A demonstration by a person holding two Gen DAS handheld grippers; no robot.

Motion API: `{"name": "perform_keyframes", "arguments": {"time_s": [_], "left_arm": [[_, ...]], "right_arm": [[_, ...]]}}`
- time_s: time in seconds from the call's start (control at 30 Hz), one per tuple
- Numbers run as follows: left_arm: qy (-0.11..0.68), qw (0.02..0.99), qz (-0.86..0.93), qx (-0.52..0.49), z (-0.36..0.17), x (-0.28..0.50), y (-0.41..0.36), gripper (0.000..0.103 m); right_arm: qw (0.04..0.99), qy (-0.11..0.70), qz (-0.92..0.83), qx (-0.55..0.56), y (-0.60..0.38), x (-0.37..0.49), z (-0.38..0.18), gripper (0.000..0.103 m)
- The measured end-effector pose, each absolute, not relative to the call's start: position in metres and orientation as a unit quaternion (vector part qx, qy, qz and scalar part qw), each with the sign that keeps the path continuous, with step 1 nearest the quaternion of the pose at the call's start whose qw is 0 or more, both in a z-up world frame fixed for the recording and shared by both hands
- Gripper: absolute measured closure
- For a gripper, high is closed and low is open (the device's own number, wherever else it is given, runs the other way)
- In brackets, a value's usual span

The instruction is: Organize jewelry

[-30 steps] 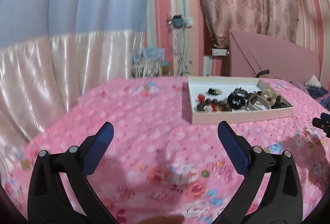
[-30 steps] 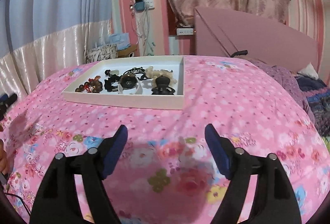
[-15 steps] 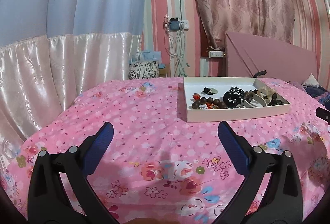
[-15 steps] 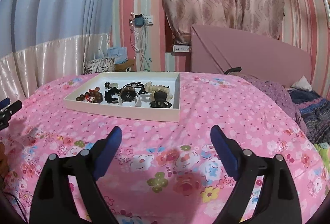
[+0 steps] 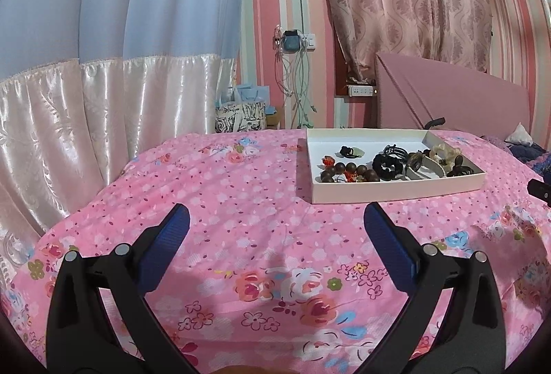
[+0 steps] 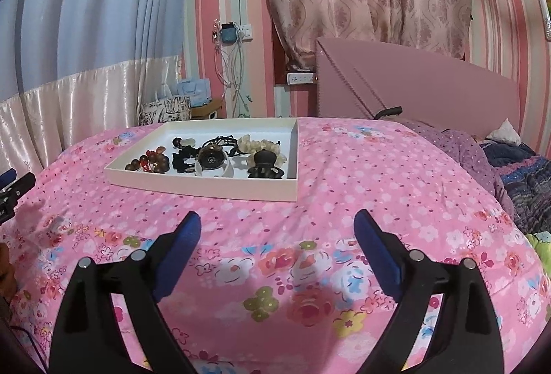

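A shallow white tray (image 5: 396,193) (image 6: 199,189) rests on the pink floral bedspread and holds a jumble of jewelry. In it lie a brown bead bracelet (image 5: 347,171) (image 6: 151,164), a black scrunchie (image 5: 387,164), a black claw clip (image 6: 264,164) and a cream beaded piece (image 6: 258,144). My left gripper (image 5: 277,212) hovers open over the bedspread, short of the tray's near left corner. My right gripper (image 6: 278,218) is open and empty, just short of the tray's near right corner.
The pink floral bedspread (image 5: 241,201) spreads around the tray. A headboard (image 6: 413,81) and rumpled purple and blue bedding (image 6: 516,174) lie to the right. Curtains, a patterned bag (image 5: 241,121) and hanging cables (image 5: 296,84) stand beyond the far edge.
The right jaws have spread a little wider. Both views tilted slightly and went from blurred to sharp. The tray and its contents have not moved.
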State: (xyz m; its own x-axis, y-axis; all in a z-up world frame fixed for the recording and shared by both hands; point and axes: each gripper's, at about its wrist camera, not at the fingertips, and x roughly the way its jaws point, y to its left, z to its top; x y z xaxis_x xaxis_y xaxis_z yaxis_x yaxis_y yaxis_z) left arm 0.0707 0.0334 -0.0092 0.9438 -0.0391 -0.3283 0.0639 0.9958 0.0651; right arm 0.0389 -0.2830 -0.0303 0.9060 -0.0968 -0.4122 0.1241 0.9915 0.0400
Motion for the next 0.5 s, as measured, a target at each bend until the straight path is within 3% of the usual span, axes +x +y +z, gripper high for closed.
{"name": "perform_keyframes", "arguments": {"time_s": [0.5], "left_arm": [[0.164,0.985,-0.018,0.041,-0.0089,0.0701,0.0358,0.003]], "right_arm": [[0.975,0.21,-0.056,0.044,-0.288,0.0381,-0.0311,0.011]]}}
